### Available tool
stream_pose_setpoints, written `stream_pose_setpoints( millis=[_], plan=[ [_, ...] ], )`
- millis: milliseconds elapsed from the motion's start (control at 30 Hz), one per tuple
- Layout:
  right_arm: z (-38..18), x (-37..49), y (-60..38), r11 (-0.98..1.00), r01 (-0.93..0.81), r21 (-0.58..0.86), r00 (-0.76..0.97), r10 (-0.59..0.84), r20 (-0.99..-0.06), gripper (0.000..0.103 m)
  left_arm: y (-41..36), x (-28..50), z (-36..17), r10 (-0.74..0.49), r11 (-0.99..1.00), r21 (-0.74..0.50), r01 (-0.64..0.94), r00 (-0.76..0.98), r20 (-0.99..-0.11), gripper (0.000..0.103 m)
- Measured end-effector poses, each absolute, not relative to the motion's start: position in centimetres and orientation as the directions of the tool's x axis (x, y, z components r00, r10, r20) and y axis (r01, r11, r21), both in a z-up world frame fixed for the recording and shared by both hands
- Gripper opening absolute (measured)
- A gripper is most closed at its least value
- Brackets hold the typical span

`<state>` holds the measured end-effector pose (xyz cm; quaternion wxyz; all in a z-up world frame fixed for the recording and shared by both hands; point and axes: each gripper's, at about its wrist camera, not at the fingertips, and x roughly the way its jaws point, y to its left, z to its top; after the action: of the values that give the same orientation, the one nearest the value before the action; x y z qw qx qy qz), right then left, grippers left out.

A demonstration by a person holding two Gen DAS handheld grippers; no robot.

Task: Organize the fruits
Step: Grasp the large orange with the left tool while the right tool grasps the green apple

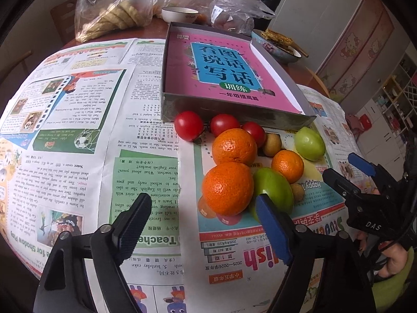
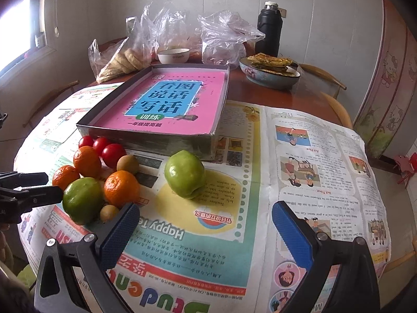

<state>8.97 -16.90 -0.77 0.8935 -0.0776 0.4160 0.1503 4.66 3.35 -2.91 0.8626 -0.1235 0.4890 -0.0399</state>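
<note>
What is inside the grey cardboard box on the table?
The grey box holds a pink book, lying flat, cover upward. The book fills nearly the whole box; anything beneath it is covered and cannot be seen.

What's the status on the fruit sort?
Both hand-held grippers, left and right, open, empty. Fruit pile loose on newspaper. Box holds a book.

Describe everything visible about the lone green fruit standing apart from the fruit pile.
The lone green fruit is roundish, apple-like, with smooth, glossy, pale yellow-green skin and a dimpled hollow turned down toward the paper. It looks whole and unmarked. It rests on the newspaper, over a yellow printed circle, just in front of the shallow grey box holding a pink book. It touches only the paper: a clear gap separates it from the oranges and other fruit, and neither gripper touches it.
</note>
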Motion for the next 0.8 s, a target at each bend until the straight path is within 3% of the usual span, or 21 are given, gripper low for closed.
stream_pose_setpoints(
  millis=[267, 400, 600, 700, 800],
  plan=[
    [-1.4, 11.3, -16.1, 0.928, -0.372, 0.026, 0.573, 0.252, -0.78, 0.1, 3.8, 5.8, -3.2, -0.252, 0.953, -0.303, -0.023, 0.499, -0.829, 0.071],
    [-1.5, 11.8, -16.0, 0.917, -0.394, 0.063, 0.556, 0.293, -0.778, 0.093, 4.1, 6.4, -3.6, -0.287, 0.941, -0.338, -0.017, 0.487, -0.825, 0.066],
    [-2.0, 12.5, -15.6, 0.901, -0.424, 0.092, 0.531, 0.33, -0.781, 0.073, 3.9, 6.9, -3.6, -0.31, 0.935, -0.354, 0.0, 0.483, -0.819, 0.056],
    [-2.3, 12.7, -15.1, 0.892, -0.443, 0.09, 0.515, 0.335, -0.789, 0.061, 3.6, 7.0, -3.7, -0.345, 0.925, -0.38, 0.024, 0.47, -0.812, 0.043],
    [-2.6, 12.9, -14.8, 0.89, -0.448, 0.082, 0.51, 0.33, -0.794, 0.053, 3.5, 7.0, -3.7, -0.347, 0.926, -0.377, 0.032, 0.469, -0.812, 0.042]
  ],
)
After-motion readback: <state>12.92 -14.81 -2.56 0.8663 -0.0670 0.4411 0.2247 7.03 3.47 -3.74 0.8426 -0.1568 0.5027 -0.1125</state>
